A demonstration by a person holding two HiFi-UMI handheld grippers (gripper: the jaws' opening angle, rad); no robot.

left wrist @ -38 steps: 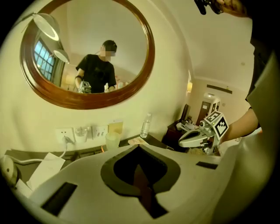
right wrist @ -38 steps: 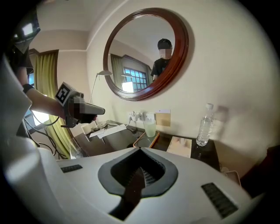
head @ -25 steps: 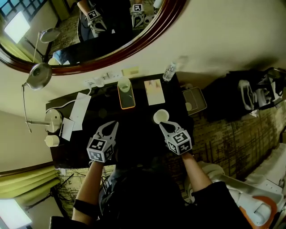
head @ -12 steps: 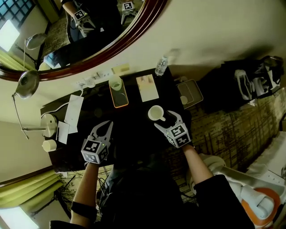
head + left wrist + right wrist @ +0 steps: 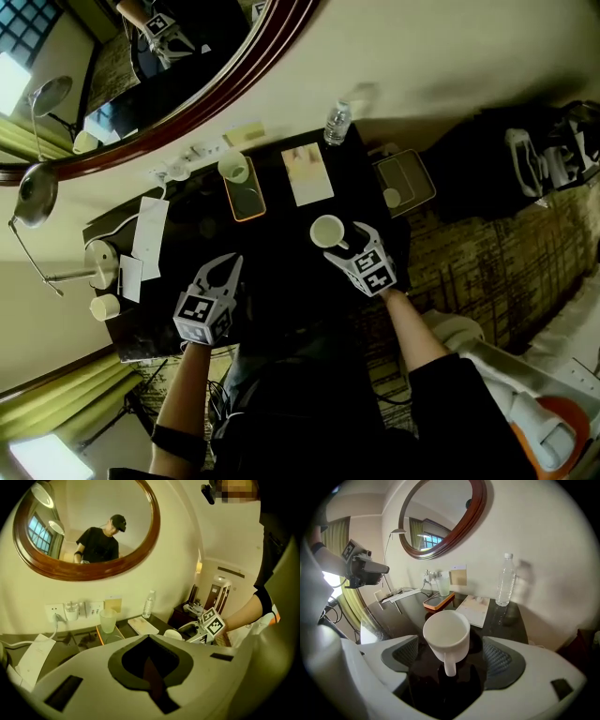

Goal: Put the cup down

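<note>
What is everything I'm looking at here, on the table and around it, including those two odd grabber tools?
table: one, black, against the wall
cup: one, white, on the table between the right gripper's fingers
tray: one, orange-rimmed, back of the table
glass: one, pale green, on the tray
booklet: one, pale, right of the tray
water bottle: one, clear, back corner by the wall
lamp: one, silver, table's left end
mirror: one, brown frame, wall above the table
left gripper: one, white, shut and empty, over the table's near left part
right gripper: one, white, fingers just opened, either side of the cup without touching it
</note>
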